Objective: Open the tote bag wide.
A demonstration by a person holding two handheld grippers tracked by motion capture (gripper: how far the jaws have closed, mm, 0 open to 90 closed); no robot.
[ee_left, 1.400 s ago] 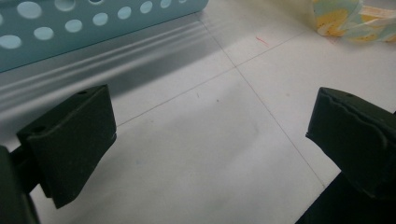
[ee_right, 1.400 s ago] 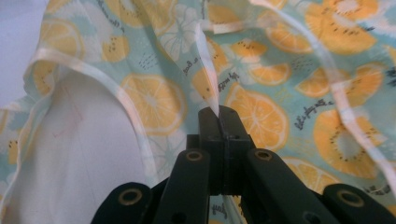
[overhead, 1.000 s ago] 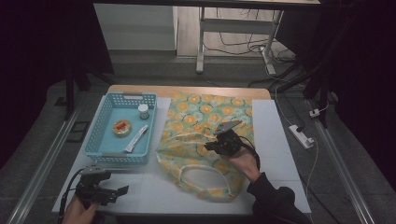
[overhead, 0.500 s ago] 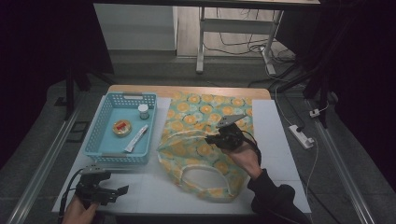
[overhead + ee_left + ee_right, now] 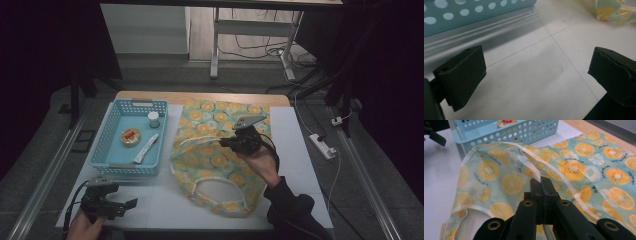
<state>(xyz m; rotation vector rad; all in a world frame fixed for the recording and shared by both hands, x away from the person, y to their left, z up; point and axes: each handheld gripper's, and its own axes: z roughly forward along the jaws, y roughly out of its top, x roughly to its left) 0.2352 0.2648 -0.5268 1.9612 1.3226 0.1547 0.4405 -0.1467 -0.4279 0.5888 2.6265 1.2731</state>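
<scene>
Since a second ago the right gripper (image 5: 231,143) has risen a little above the table, and the pale rim of the fruit-print bag (image 5: 220,160) has come up with it; the left gripper (image 5: 122,206) has stayed where it was. Seen from the right gripper view, the right gripper (image 5: 541,180) has its jaws pressed together on the bag's whitish rim band, so that the band runs up in an arch from the pinch toward the blue basket (image 5: 506,133). One layer of the bag (image 5: 506,180) hangs lifted beneath that arch, while the rest lies flat on the table with its orange slices facing up. From the high view the bag sits in the middle of the white table (image 5: 295,145), just right of the basket (image 5: 111,131), its looped handle toward the person. The basket holds a small white jar (image 5: 153,119), a round tin (image 5: 131,136) and what looks like a tube (image 5: 145,148), though it is small and dim. At the near left corner the left gripper (image 5: 536,65) rests low over bare tabletop, jaws wide apart with nothing between them
</scene>
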